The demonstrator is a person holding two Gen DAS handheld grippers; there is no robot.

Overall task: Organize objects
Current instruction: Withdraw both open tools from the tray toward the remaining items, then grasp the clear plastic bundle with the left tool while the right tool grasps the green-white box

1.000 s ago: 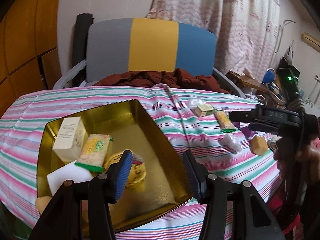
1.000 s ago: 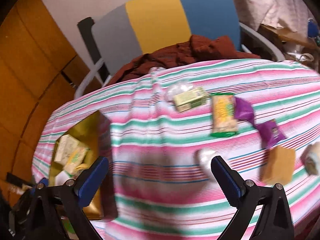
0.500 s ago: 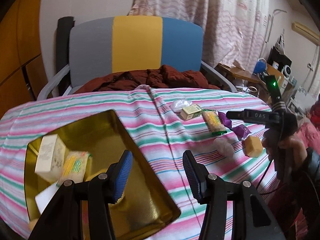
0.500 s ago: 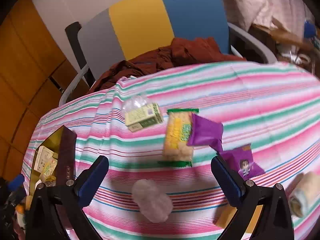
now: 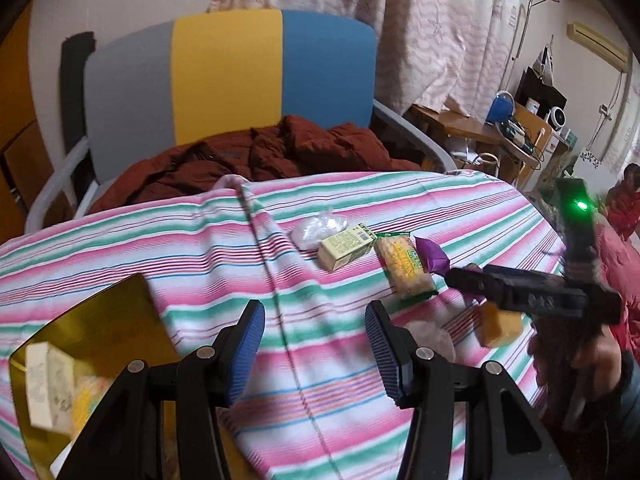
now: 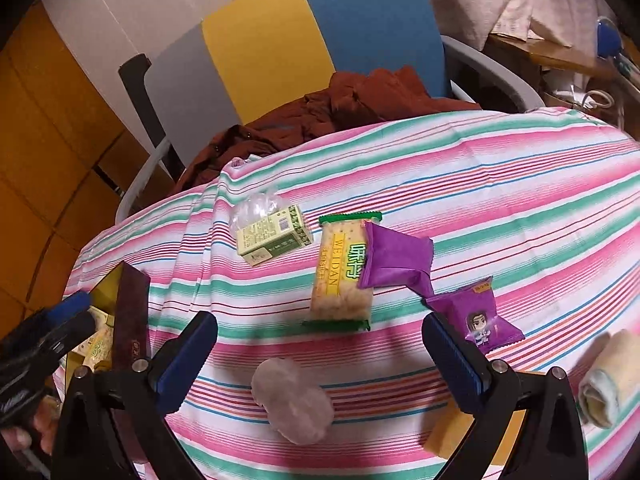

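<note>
The gold box (image 5: pixel 100 312) at lower left already held several packets. Both the left gripper (image 5: pixel 314 344) and the right gripper (image 6: pixel 320 364) were spread and empty. The cracker pack (image 6: pixel 340 276), small carton (image 6: pixel 272 236) and purple sachets (image 6: pixel 396 258) at frame centre remained on the striped cloth (image 6: pixel 500 184).

Both the left tongs (image 5: pixel 314 344) and the right tongs (image 6: pixel 320 364) hang with jaws spread wide, gripping nothing.

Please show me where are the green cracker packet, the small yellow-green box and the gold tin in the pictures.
green cracker packet (image 6: pixel 342 276): right wrist view, middle of its clear front.
small yellow-green box (image 6: pixel 272 236): right wrist view, its printed top face.
gold tin (image 5: pixel 116 320): left wrist view, bare inner wall.
</note>
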